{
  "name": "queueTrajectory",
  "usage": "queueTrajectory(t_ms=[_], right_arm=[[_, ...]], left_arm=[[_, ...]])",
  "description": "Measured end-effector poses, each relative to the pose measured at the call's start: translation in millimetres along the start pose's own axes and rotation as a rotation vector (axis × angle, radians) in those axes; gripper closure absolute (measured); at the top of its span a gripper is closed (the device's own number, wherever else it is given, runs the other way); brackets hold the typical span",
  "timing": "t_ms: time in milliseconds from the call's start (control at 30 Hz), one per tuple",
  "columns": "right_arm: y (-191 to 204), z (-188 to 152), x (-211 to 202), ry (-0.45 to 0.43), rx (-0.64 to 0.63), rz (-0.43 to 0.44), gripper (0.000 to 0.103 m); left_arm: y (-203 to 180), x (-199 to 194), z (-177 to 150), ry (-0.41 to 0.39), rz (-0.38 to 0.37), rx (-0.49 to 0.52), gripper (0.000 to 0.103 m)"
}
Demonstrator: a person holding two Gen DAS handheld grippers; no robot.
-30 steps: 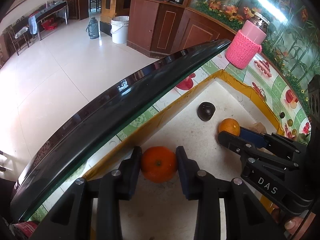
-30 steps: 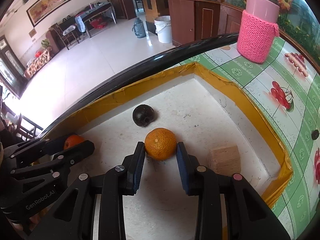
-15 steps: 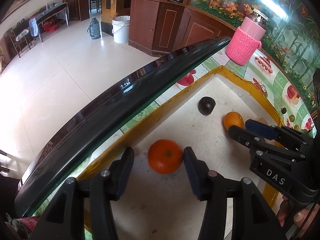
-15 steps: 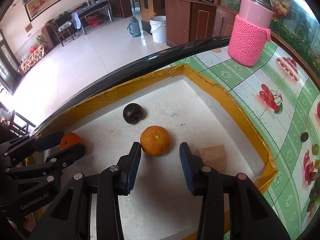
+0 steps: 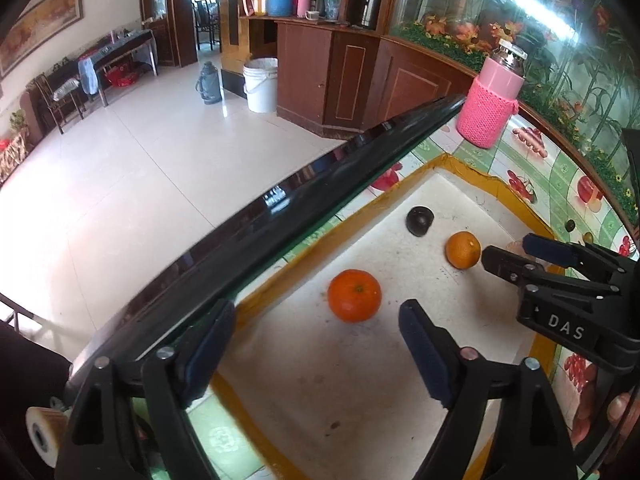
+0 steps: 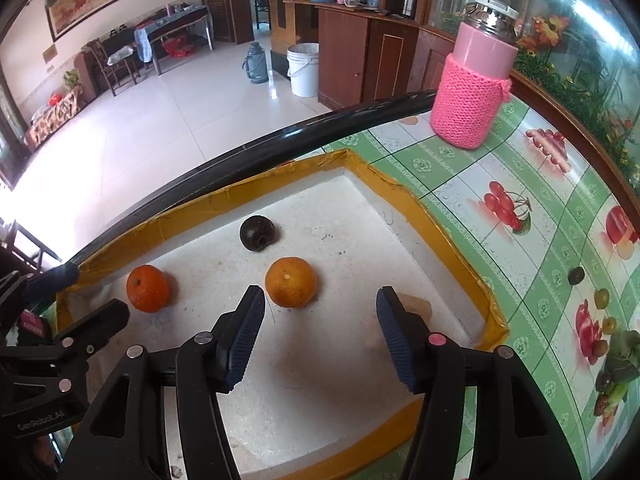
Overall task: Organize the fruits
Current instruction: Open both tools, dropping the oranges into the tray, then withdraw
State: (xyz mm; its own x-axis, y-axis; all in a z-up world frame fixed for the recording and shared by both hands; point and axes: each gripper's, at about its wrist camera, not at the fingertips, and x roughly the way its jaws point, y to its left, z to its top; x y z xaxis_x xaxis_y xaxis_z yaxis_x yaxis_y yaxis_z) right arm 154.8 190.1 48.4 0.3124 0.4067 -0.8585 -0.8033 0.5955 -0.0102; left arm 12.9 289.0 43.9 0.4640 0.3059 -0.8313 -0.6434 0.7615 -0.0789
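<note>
A deep orange tangerine (image 5: 354,295) (image 6: 148,288) rests on the white tray (image 5: 496,188) with the yellow taped rim (image 6: 400,196). My left gripper (image 5: 316,312) (image 6: 92,291) hangs just behind it; its jaws are opening wide and touch nothing. To the right of the tangerine lies a paler orange (image 5: 463,249) (image 6: 291,282). It is just ahead of the left finger of my right gripper (image 6: 321,294) (image 5: 512,249), whose jaws are also opening, with nothing between the pads. A dark round fruit (image 5: 419,221) (image 6: 258,233) sits farther back.
A wooden block (image 6: 416,306) lies partly hidden behind the right gripper's right finger. A pink knit-covered flask (image 6: 472,92) stands on the fruit-patterned tablecloth (image 6: 540,240). The table's black edge (image 5: 280,216) runs close behind the tray, and the floor lies beyond it.
Both grippers were shut on their oranges; both have let go, spread their jaws and drawn back and up. The two fruits stay on the tray.
</note>
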Motion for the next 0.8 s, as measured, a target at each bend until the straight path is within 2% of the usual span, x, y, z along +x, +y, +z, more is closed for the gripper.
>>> queueTrajectory(t_ms=[233,467,700,733,800], right_arm=[[0.0,-11.0,-19.9,-0.020,0.043,-0.008,0.046],[-2.4,-37.0,-46.6,-0.047,0.108,-0.012,0.046],[-17.6,-91.7,-83.5,-0.091,0.243,-0.014,0.046],[-20.9,-101.3,-88.8,-0.097,0.261,-0.021,0.044],[-29.2,-123.7,-100.3,-0.108,0.304,-0.041,0.035]], left_arm=[[11.9,-12.6,-3.2,-0.012,0.006,-0.012,0.016],[10.8,-26.2,-11.7,-0.014,-0.012,0.012,0.016],[-12.0,-43.9,-27.1,-0.019,-0.059,0.083,0.016],[-18.1,-45.7,-29.5,-0.019,-0.066,0.096,0.016],[-32.6,-49.5,-35.5,-0.015,-0.085,0.126,0.015]])
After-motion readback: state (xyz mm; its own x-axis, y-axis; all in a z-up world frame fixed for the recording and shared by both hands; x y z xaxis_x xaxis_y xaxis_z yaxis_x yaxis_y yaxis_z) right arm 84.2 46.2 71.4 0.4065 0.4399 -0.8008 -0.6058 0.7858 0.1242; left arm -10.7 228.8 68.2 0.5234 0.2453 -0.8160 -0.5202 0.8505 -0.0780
